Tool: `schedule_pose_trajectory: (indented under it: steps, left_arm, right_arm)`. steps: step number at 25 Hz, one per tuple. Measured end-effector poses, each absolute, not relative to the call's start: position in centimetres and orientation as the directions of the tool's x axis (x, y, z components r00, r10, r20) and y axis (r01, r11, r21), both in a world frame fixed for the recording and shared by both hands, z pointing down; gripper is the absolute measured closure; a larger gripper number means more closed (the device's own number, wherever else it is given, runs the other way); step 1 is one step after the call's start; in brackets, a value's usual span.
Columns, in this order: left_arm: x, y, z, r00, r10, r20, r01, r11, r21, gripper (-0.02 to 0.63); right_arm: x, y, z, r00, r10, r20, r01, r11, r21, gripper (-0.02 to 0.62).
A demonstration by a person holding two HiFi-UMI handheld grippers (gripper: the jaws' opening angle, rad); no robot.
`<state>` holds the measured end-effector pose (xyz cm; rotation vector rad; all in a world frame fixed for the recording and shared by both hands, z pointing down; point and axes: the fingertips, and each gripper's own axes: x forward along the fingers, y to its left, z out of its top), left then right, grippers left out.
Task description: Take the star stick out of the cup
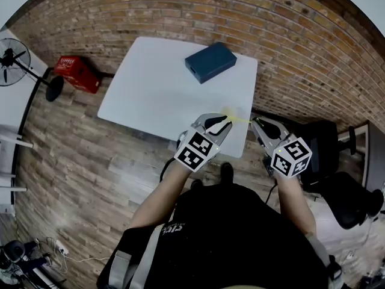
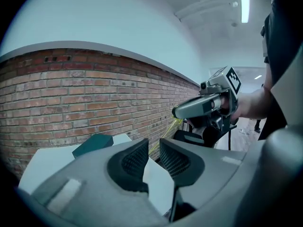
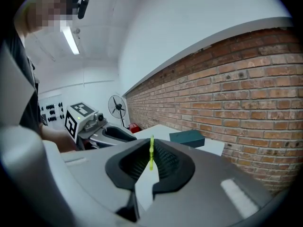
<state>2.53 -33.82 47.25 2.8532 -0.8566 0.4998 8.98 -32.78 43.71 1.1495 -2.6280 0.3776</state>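
Our right tool (image 3: 150, 161) is clenched on the star stick (image 3: 151, 150), a thin yellow-green rod pinched between ribbed black jaws. We lose its far end in a pale blur over the white worktop (image 1: 150, 83) edge. Our left tool (image 2: 152, 156) stands released, jaws apart.

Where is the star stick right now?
The star stick is pinched in the right gripper, right of centre in the head view at the white table's right edge, beside the left gripper.
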Motion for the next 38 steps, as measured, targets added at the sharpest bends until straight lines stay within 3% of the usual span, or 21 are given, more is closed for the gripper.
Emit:
schedule_pose_trajectory:
  steps: [9,18,24,29,38]
  left_arm:
    - [3.4,-29.4,49.1,0.813,-0.421,0.402,-0.449,-0.893,-0.027,0.528]
    - [3.1,-29.2,48.7,0.746,-0.492,0.448,-0.473,-0.866,-0.163,0.529]
    - [4.1,-30.3,48.1,0.771,-0.473,0.426,-0.495,-0.866,-0.067,0.541]
    - [6.0,-30.5,47.7,0.745,-0.476,0.468,-0.445,-0.877,-0.182,0.565]
    - [7.0,-31.2,47.3,0.739,-0.475,0.477,-0.453,-0.875,-0.169,0.595]
  right_arm:
    - [5.9,-28.8,44.0,-0.678,-0.653,0.336,-0.725,0.670,-0.161,0.578]
    - [4.2,-27.7,43.5,-0.735,-0.593,0.329,-0.661,0.735,-0.153,0.578]
    - [4.8,-28.8,42.0,-0.750,-0.583,0.314,-0.645,0.749,-0.149,0.578]
    - [6.3,-29.4,41.6,-0.761,-0.568,0.315,-0.630,0.763,-0.147,0.577]
    - [7.2,-31.0,39.5,-0.790,-0.579,0.202,-0.609,0.779,-0.148,0.549]
